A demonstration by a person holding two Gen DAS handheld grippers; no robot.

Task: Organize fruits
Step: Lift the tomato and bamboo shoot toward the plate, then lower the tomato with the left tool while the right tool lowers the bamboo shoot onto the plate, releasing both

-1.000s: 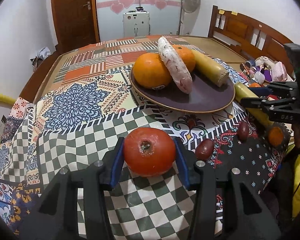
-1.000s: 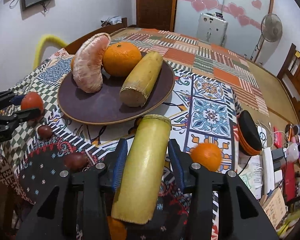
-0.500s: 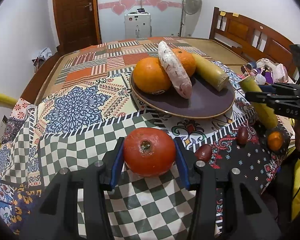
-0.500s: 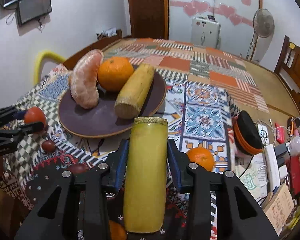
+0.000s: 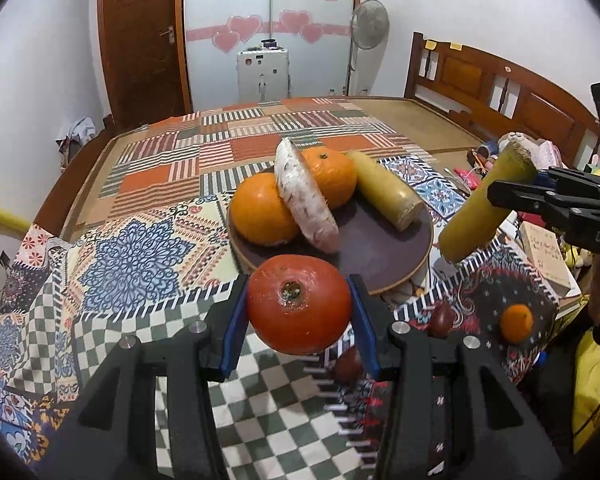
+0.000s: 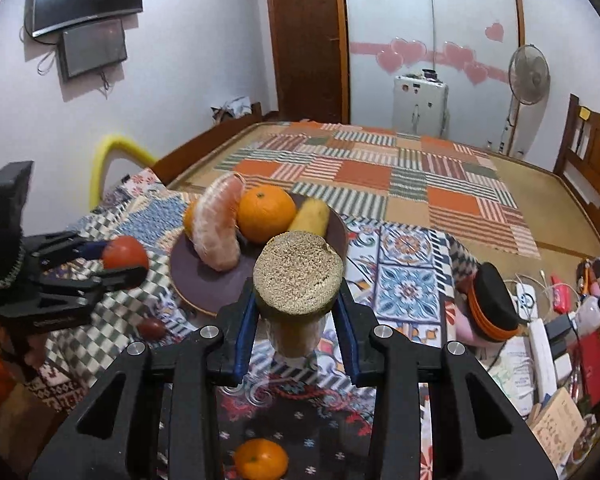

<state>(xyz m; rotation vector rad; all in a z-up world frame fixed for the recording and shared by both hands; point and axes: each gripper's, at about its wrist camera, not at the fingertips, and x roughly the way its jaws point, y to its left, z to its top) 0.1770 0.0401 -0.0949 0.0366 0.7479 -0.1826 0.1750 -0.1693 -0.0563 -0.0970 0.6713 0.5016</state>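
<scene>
Both fruits apparently lifted: tomato (image 5: 299, 304) nearer the plate (image 5: 384, 258), yellow cane piece (image 6: 298, 280) tipped upward.

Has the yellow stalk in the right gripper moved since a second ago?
Yes. The yellow stalk has come up off the tablecloth and now hangs tilted beside the plate, clamped in the right gripper.

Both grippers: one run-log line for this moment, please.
left gripper: shut on tomato | right gripper: shut on sugarcane piece | both lifted near plate
</scene>
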